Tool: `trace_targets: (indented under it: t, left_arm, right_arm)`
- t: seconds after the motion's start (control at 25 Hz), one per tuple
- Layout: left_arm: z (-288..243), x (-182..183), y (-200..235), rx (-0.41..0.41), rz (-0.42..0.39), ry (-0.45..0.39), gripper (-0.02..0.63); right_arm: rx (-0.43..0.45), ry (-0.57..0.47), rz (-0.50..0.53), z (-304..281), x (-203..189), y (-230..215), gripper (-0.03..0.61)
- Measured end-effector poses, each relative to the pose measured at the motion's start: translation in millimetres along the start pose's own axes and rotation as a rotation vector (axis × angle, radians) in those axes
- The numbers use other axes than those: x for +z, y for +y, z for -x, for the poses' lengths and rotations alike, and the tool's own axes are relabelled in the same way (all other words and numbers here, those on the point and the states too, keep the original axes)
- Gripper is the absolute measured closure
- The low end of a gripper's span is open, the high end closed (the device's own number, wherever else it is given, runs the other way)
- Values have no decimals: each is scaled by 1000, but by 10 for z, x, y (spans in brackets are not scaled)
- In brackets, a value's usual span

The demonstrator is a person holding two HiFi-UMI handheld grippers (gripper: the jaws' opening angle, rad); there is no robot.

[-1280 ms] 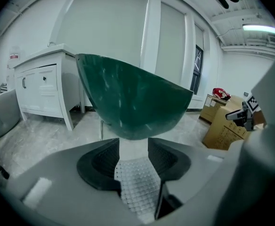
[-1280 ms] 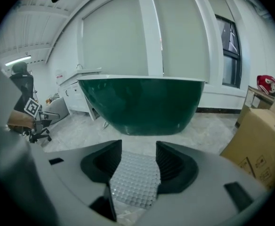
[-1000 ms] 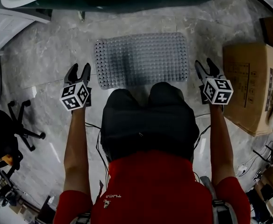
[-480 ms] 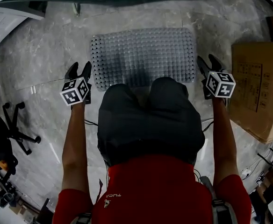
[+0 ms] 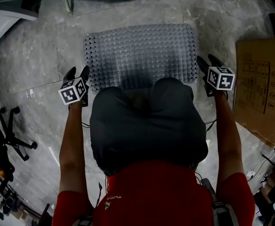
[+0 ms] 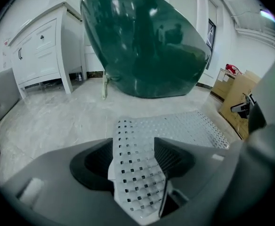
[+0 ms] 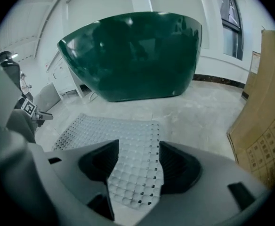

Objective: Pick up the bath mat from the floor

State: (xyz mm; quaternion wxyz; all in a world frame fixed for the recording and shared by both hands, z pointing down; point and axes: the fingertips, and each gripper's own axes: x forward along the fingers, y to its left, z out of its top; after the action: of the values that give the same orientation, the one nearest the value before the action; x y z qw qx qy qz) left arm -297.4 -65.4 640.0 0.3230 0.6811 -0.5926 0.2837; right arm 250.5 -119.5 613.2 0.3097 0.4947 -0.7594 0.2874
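Observation:
A pale grey bath mat (image 5: 140,51) with rows of bumps and holes lies flat on the marble floor in front of the crouching person. My left gripper (image 5: 77,71) is at the mat's near left corner and my right gripper (image 5: 207,59) at its near right corner. Both have just been opening their jaws. In the left gripper view the mat's perforated corner (image 6: 133,173) shows between the spread jaws of the left gripper (image 6: 135,159), with no pad pressing on it. The right gripper view shows the other corner (image 7: 135,173) between the spread jaws of the right gripper (image 7: 137,164).
A dark green bathtub (image 6: 142,41) stands just beyond the mat's far edge. A white cabinet (image 6: 38,46) is at the far left. A big cardboard box (image 5: 262,88) sits on the floor right of the mat. An office chair base (image 5: 12,131) is at the left.
Both grippers have come down toward the floor and closer to the mat's near corners. The head has dropped too, so the mat looks larger.

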Motion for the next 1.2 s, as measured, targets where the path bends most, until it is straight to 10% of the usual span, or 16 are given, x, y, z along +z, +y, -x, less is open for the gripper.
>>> trace_targets:
  t: [1.2]
  left_arm:
    - [-1066, -970, 205, -1, 49, 266, 293]
  right_arm:
    - [-18, 242, -120, -1200, -1187, -523, 293]
